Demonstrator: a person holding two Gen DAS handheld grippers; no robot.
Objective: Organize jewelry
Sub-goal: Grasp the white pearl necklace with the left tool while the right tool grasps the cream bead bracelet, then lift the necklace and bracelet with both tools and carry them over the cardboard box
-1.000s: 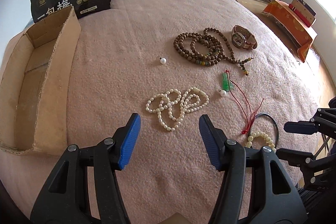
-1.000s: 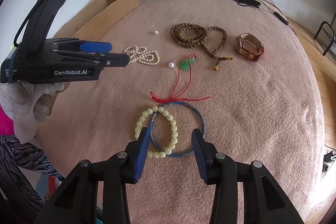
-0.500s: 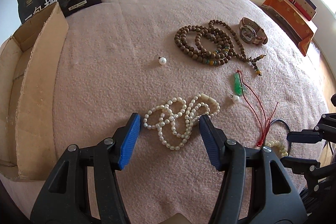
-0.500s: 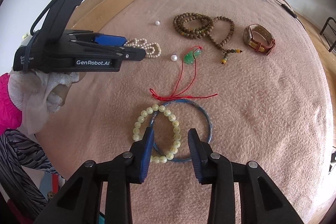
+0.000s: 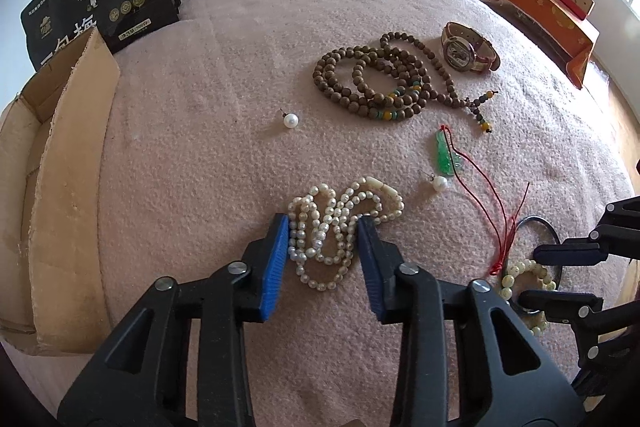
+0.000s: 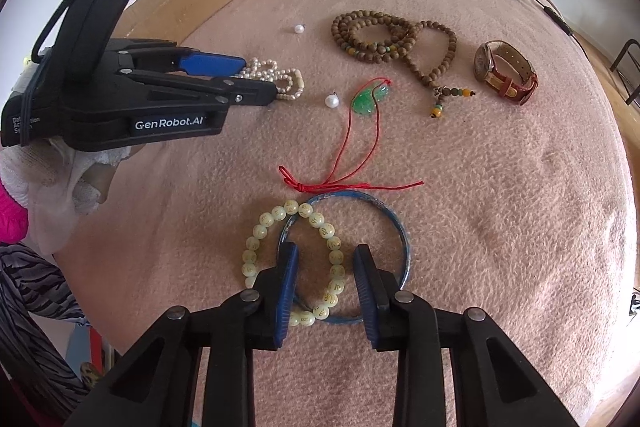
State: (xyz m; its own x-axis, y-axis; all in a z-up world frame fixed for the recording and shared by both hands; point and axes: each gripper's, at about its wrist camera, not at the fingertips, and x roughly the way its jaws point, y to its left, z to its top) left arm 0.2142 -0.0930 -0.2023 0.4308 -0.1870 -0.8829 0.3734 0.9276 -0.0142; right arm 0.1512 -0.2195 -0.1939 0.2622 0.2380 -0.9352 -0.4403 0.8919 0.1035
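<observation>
Left wrist view: left gripper (image 5: 323, 223), half open, straddles a knobbly pearl necklace (image 5: 340, 227) on fuzzy pink blanket (image 5: 200, 131). Right gripper (image 6: 326, 259), likewise parted, brackets a pale bead bracelet (image 6: 332, 267) overlapping a blue bangle (image 6: 404, 239).

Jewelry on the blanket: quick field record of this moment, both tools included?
surface: pink blanket
left tool: open, fingers either side of the pearl necklace, not clamped
right tool: open, straddling the pale bead bracelet, which overlaps the blue bangle
loose pearls: one mid-blanket, one beside the green pendant
pendant cord: red cord, knotted end near the bangle
far items: wooden bead strand, watch
container: cardboard box, left edge, no jewelry seen inside
</observation>
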